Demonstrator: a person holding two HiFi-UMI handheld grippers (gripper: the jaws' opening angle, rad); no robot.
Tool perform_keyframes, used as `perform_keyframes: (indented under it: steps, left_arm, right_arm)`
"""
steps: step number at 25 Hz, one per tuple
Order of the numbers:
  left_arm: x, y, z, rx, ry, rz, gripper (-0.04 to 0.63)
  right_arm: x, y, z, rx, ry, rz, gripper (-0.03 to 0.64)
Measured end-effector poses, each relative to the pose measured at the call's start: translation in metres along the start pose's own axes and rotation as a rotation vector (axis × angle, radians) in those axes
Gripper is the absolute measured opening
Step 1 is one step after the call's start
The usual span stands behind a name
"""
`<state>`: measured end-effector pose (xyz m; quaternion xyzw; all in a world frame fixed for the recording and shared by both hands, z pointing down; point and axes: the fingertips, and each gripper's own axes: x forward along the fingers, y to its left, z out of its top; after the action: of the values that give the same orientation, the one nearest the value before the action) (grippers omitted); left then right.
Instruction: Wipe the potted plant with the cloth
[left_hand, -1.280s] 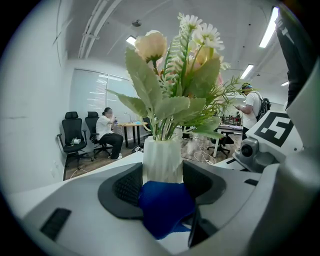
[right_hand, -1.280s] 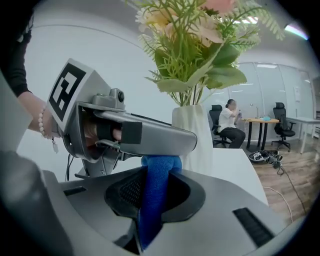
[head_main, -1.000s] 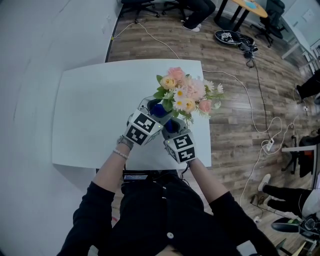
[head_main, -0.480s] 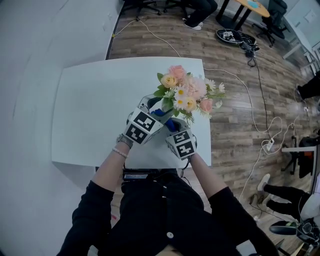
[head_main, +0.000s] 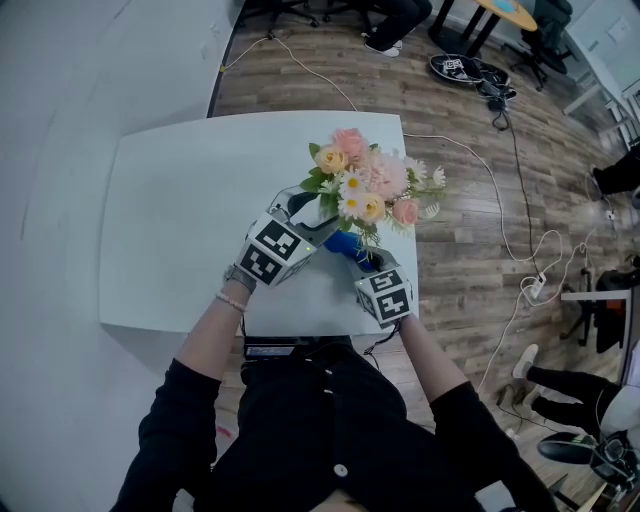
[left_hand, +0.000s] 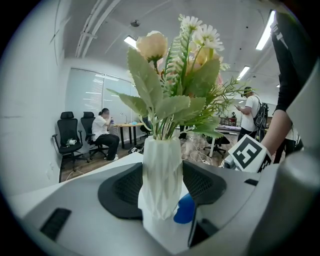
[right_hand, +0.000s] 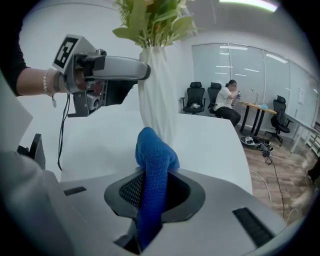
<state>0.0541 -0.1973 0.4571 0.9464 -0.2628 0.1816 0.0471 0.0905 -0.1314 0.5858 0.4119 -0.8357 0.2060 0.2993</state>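
**vase (left_hand: 161, 172) held, cloth (right_hand: 152, 162) at its foot**

a white ribbed vase stands upright on the white table (head_main: 180, 220), in the right half of it as the head view shows. out of the vase come flowers (head_main: 365, 185) in pink, yellow and white, with green leaves, and they lean a little toward the right edge of the table.

the left hand-held gripper (left_hand: 162, 182) has the vase between its jaws. the two dark pads lie on the two sides of the vase body, so it is clamped on the vase with the jaws wide. the right gripper view shows one of its jaws against the vase, just under the leaves. there is a bead bracelet (right_hand: 48, 85) on the wrist behind it.

the right hand-held gripper (right_hand: 152, 187) is closed on a blue cloth. the cloth runs up between the pads and ends in a folded lump past the jaw tips. this lump is at the low part of the vase, on its right side as the left gripper view shows, and it seems to touch the vase there. in the head view this gripper is near the front right corner of the table, and the cloth shows under the flowers.

around the table is a wood floor (head_main: 470, 250). far behind, a person (left_hand: 102, 132) sits beside black chairs (left_hand: 65, 135).
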Motion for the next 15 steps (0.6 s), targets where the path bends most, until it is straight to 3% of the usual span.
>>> perform_keyframes:
  steps: [7, 15]
  left_arm:
    - [-0.004, 0.000, 0.001, 0.019, -0.031, -0.089, 0.261]
    - [0.001, -0.001, -0.002, 0.039, -0.033, -0.212, 0.261]
  right_arm:
    - [-0.037, -0.055, -0.004, 0.041, -0.053, -0.090, 0.086]
    - [-0.043, -0.095, 0.043, -0.116, -0.167, -0.038, 0.086]
